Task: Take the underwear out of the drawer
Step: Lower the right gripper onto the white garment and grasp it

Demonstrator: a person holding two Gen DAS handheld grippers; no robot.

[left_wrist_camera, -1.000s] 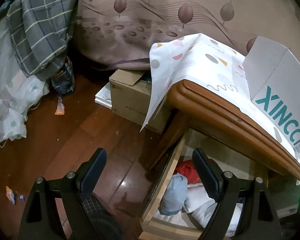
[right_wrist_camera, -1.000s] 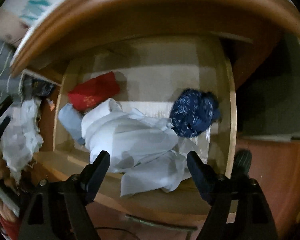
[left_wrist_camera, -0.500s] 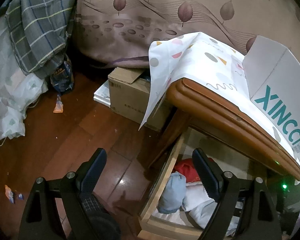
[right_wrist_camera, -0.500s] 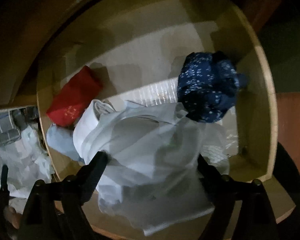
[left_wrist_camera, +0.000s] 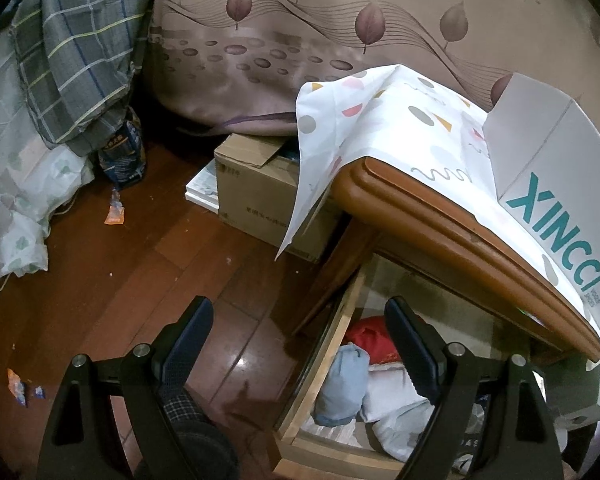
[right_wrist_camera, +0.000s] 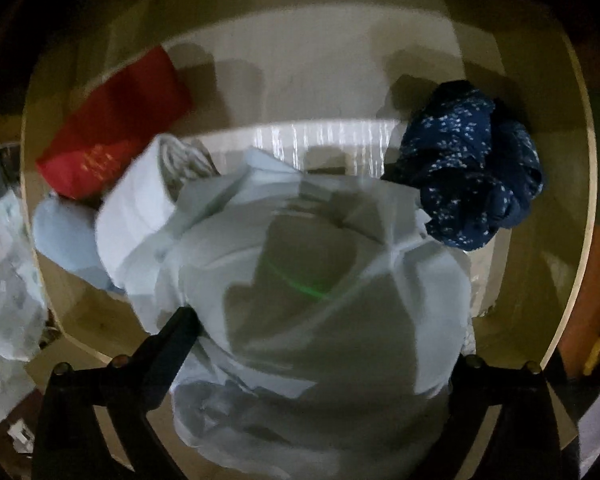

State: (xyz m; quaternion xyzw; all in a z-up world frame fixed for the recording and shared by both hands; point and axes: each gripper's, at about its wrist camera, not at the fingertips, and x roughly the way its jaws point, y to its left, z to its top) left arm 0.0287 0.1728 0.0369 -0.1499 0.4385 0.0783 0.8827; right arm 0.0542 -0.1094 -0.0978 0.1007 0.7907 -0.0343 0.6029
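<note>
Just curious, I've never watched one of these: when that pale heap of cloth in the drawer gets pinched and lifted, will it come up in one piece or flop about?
Probably floppy: the pale cloth lies crumpled in soft folds. It looks light, so it may trail and drag neighbouring pieces.

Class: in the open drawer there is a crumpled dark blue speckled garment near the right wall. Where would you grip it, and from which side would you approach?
Grip the dark blue speckled garment at its raised, bunched top, coming from above. It sits as a loose mound close to the drawer wall, so a sideways approach looks cramped. The right gripper, open, currently straddles the pale cloth pile instead.
</note>
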